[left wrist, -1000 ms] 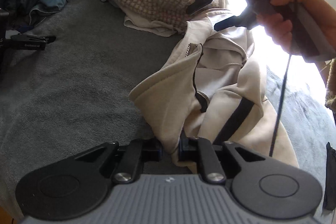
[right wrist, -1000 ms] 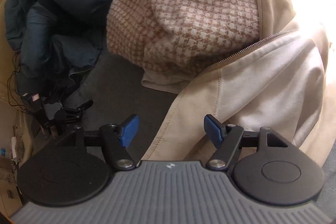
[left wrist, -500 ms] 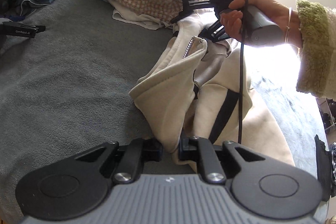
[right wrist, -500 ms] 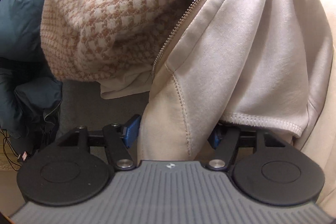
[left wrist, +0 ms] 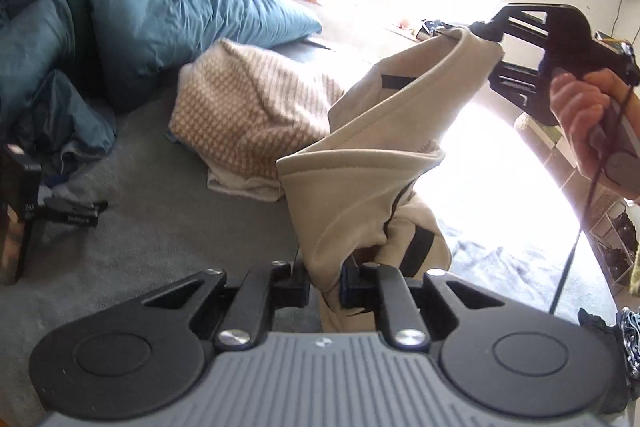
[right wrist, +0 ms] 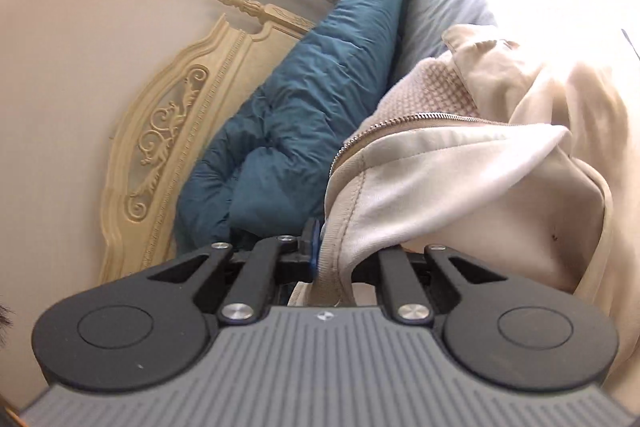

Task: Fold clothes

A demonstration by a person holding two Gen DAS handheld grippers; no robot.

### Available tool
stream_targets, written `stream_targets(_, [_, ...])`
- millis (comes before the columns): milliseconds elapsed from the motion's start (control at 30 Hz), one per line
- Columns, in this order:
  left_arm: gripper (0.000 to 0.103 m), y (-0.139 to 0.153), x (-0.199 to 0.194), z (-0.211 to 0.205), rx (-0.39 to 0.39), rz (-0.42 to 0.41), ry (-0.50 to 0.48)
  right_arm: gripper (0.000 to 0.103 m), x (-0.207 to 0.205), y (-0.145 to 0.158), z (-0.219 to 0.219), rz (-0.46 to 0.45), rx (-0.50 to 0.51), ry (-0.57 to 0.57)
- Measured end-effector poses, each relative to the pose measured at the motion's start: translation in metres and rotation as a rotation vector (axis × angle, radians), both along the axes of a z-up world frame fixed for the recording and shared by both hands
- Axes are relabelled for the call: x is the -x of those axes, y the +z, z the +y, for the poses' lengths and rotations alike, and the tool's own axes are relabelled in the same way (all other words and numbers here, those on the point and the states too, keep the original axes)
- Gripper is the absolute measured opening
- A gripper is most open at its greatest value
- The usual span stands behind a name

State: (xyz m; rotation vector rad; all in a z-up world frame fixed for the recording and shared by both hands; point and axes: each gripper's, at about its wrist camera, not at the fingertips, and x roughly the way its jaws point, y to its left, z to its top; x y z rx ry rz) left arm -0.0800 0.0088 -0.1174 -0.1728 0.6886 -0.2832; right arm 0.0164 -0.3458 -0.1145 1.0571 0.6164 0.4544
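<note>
The beige jacket (left wrist: 352, 183) is held lifted above the bed (left wrist: 152, 227), pinched in the left gripper (left wrist: 325, 283) and in the right gripper (right wrist: 334, 259), whose fingers are closing on its edge; no fold is made yet, and the checked garment (left wrist: 248, 115) lies unfolded.

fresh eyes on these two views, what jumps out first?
The cream zip-up jacket dominates: it hangs in mid-air over the grey bed cover, pinched low down by the left gripper, while the right gripper is closing on its upper edge. Behind it lies a checked beige garment, with a rumpled teal duvet at the far left. In the right wrist view, a carved cream headboard also stands out beside the duvet.
</note>
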Motion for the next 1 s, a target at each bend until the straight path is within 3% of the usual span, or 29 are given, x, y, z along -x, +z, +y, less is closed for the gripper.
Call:
stream_targets(233, [0.014, 0.124, 0.042, -0.033, 0.000, -0.229, -0.010, 0.009, 0.103, 0.126, -0.065, -0.240, -0.056, -0.045])
stream_targets(533, [0.013, 0.284, 0.099, -0.063, -0.016, -0.542, -0.034, 0.009, 0.232, 0.285, -0.120, -0.555, 0.056, -0.113])
stream_targets(633, [0.013, 0.326, 0.127, -0.072, -0.008, -0.635, -0.050, 0.009, 0.272, 0.323, -0.129, -0.642, 0.099, -0.127])
stream_targets(733, [0.014, 0.352, 0.160, -0.084, -0.018, -0.716, -0.075, 0.009, 0.311, 0.349, -0.141, -0.736, 0.113, -0.136])
stream_targets(833, [0.014, 0.362, 0.189, -0.098, -0.025, -0.745, -0.106, 0.009, 0.347, 0.363, -0.152, -0.809, 0.124, -0.149])
stream_targets(1000, [0.014, 0.356, 0.224, -0.115, -0.022, -0.699, -0.131, 0.009, 0.388, 0.362, -0.166, -0.845, 0.143, -0.149])
